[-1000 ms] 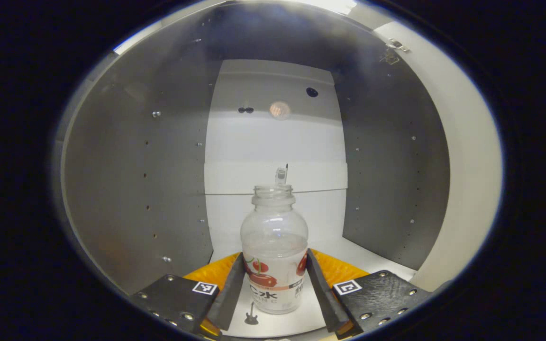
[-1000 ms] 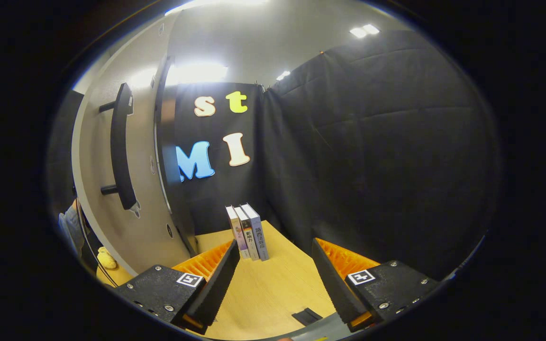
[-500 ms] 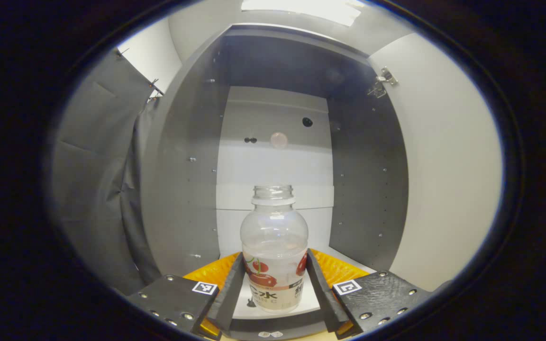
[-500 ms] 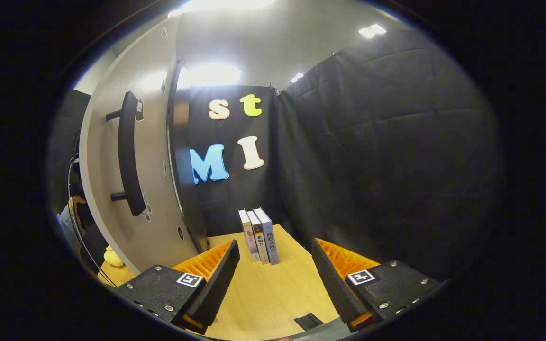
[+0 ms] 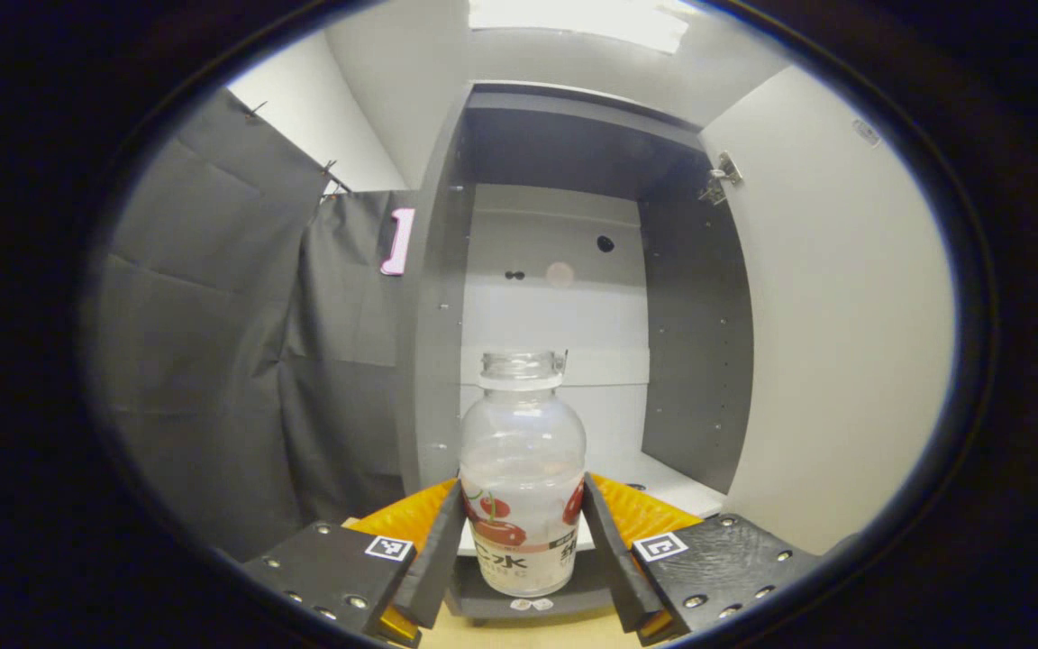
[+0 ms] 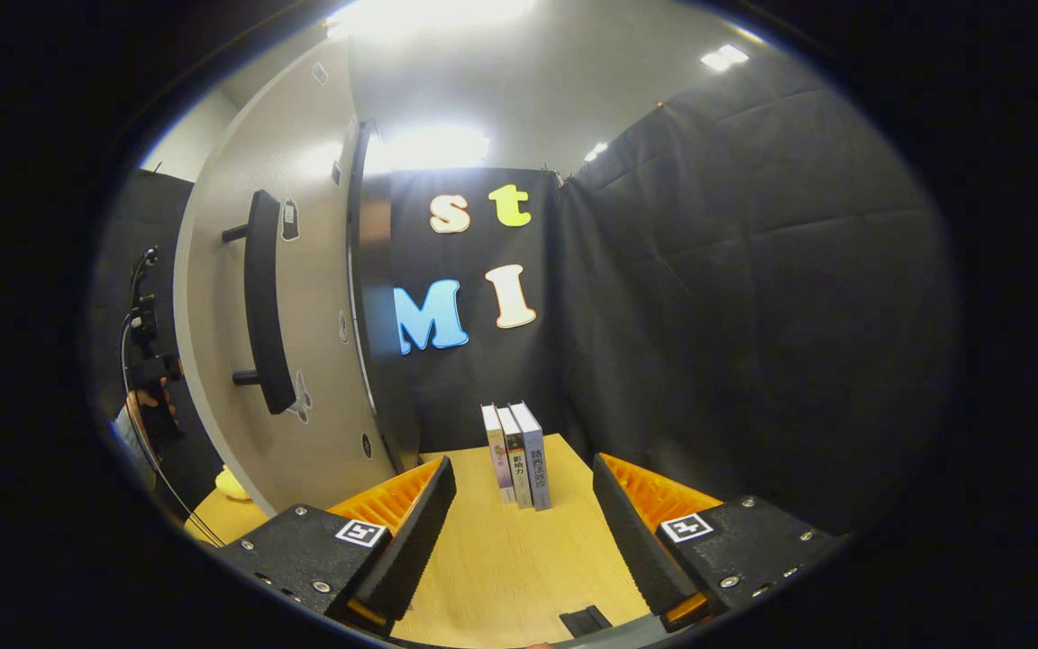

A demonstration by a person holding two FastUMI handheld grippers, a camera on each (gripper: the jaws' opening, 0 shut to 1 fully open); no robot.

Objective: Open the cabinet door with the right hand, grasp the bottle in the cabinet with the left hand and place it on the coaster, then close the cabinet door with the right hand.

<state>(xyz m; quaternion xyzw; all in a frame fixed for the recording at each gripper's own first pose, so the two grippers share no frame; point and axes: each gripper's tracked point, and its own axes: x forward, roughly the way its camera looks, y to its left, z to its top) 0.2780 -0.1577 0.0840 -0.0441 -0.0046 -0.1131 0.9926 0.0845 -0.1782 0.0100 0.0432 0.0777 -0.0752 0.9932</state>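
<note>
Ahead, books (image 6: 516,453) stand upright on wooden table (image 6: 501,568).

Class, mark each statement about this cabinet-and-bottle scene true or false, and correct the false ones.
1. The left gripper is shut on the bottle. True.
2. The bottle has a cap on. False: its mouth is open, with no cap.
3. The cabinet door is closed. False: it stands open, its handle facing the right gripper view.
4. The right gripper holds nothing. True: its fingers are apart over the table.
5. Three books lie flat on the table. False: they stand upright.
</note>
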